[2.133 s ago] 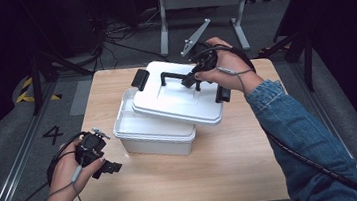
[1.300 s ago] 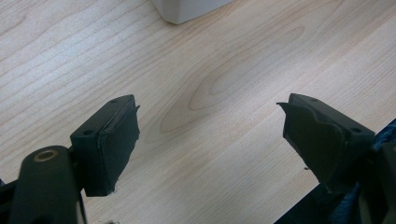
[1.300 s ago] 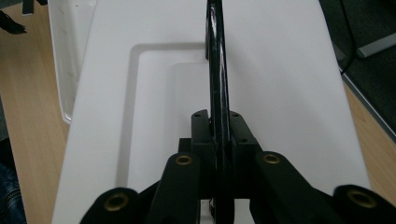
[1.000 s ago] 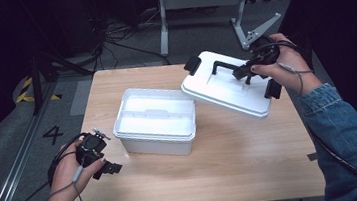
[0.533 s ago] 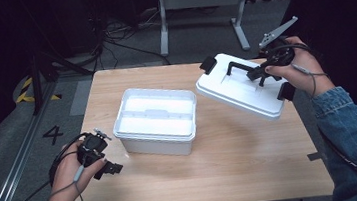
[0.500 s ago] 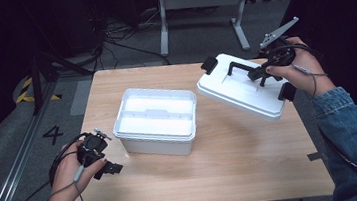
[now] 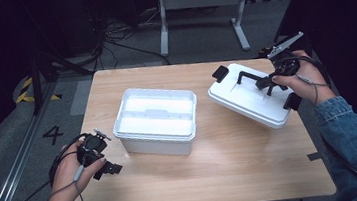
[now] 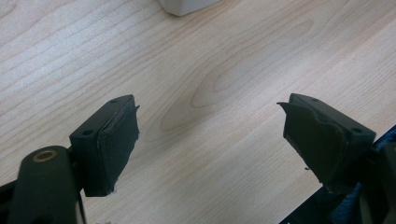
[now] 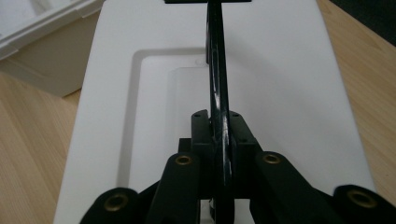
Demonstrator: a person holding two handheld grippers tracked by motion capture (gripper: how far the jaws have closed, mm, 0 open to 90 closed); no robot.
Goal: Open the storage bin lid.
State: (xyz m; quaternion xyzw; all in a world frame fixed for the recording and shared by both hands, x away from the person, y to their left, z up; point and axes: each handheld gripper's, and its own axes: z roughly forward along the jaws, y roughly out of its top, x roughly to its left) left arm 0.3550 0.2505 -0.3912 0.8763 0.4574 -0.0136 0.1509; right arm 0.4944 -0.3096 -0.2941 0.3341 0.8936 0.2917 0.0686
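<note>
A white open box (image 7: 154, 120) stands in the middle of the wooden table (image 7: 214, 177). Its white lid (image 7: 249, 99) with black latches lies at the table's right side, right of the box. My right gripper (image 7: 271, 81) is shut on the lid's black handle (image 9: 217, 79), which runs up between the jaws in the right gripper view, over the lid (image 9: 280, 88). My left gripper (image 7: 108, 169) rests near the table's front left corner, beside the box. In the left gripper view it (image 8: 210, 130) stands open over bare wood, with nothing between the pads.
A corner of the box (image 8: 187, 5) shows at the top of the left gripper view, and the box's side (image 9: 42, 56) at upper left in the right gripper view. Behind the table stand a metal frame (image 7: 202, 7) and floor cables (image 7: 109, 37).
My right gripper has carried the lid off the box and rightward, then lowered it to the table's right side. The left gripper has stayed in place.
</note>
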